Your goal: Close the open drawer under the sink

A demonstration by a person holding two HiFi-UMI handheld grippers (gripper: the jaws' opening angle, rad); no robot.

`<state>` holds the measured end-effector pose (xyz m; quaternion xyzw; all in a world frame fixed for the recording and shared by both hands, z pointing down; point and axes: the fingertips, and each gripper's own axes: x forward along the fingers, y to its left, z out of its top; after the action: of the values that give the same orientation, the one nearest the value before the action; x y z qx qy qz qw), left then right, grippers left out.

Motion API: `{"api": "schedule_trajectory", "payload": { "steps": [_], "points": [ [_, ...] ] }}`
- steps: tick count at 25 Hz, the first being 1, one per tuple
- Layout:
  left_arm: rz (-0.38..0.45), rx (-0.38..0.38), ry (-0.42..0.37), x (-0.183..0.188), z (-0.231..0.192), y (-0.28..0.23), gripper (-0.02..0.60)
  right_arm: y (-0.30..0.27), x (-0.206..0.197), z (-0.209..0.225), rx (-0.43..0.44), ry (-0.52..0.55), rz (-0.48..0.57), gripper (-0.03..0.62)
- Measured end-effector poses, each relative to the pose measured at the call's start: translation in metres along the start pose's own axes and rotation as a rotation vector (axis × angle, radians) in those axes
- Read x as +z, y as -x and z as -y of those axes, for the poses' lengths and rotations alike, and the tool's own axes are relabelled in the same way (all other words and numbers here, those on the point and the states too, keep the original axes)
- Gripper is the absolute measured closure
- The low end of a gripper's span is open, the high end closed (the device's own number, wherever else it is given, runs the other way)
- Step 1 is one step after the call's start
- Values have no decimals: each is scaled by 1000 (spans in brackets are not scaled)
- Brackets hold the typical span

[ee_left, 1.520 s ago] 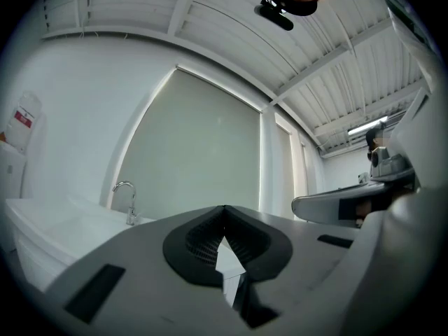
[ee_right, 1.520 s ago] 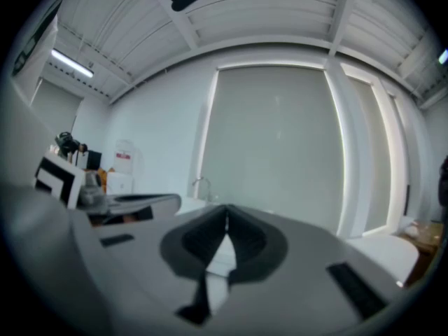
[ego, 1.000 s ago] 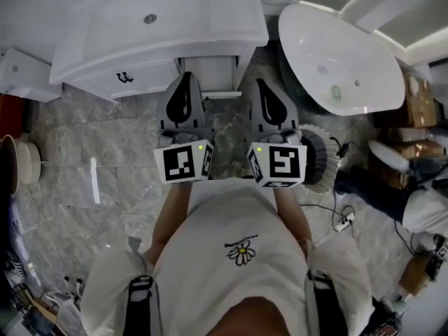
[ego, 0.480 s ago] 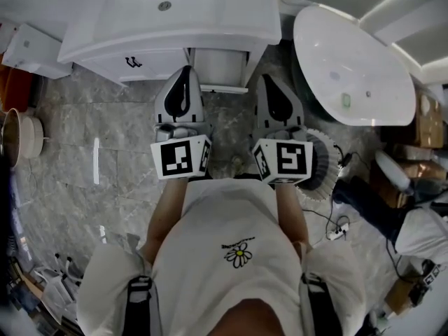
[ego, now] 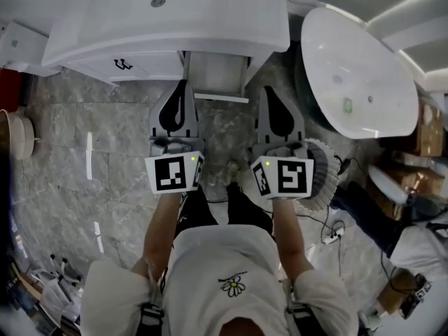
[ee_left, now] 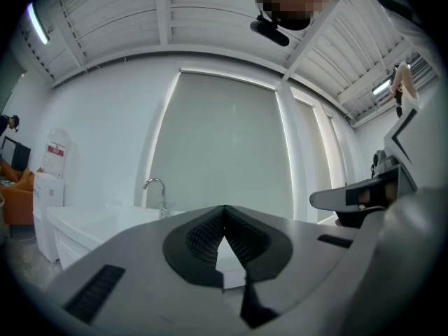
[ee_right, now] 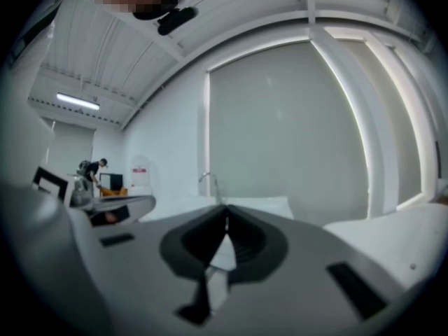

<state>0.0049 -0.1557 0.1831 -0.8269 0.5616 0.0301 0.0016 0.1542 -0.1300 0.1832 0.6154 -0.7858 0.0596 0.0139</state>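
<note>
Both our tools are clenched on nothing: left tool [ego: 183, 84] and right tool [ego: 269, 89] sit side by side, pointing level. Just ahead, between the two tips, the open drawer [ego: 218, 75] sticks out from under the sink [ego: 168, 26]. Main risk we see is shoving it with one tip off-centre — the drawer could skew and jam, or the tip could slide off its front edge.

Figure: three viewpoints on one washroom sink.
The head view looks steeply down from above the person onto the sink [ego: 168, 26], the floor [ego: 70, 117], the left claw [ego: 183, 86] and the right claw [ego: 268, 91]. Each gripper view rides close behind its own claw and faces level toward the wall. Both share the faucet [ee_left: 155, 187].
</note>
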Motion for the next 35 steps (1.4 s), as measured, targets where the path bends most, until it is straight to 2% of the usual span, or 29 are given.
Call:
{"api": "schedule_trajectory", "payload": {
  "steps": [5, 9, 14, 19, 23, 28, 31, 35],
  "points": [
    [-5, 28, 25, -60, -9, -8, 561, -23, -58, -3, 30, 11, -9, 565],
    [-25, 20, 117, -122, -8, -4, 561, -32, -121, -3, 30, 39, -22, 565],
    [-78, 38, 101, -199, -10, 14, 561, -38, -192, -8, 34, 83, -60, 565],
    [-54, 47, 86, -246, -4, 34, 561, -36, -255, -12, 44, 83, -137, 565],
    [-84, 66, 109, -275, 6, 37, 561, -25, -278, -10, 38, 52, -165, 565],
    [-180, 86, 125, -307, 3, 43, 561, -21, -287, -17, 69, 85, -193, 565],
    [-200, 123, 113, -317, -6, 37, 561, -27, -291, -22, 108, 104, -215, 565],
    [-202, 90, 80, -332, 1, 16, 561, -34, -295, -20, 120, 105, -209, 565]
  ]
}}
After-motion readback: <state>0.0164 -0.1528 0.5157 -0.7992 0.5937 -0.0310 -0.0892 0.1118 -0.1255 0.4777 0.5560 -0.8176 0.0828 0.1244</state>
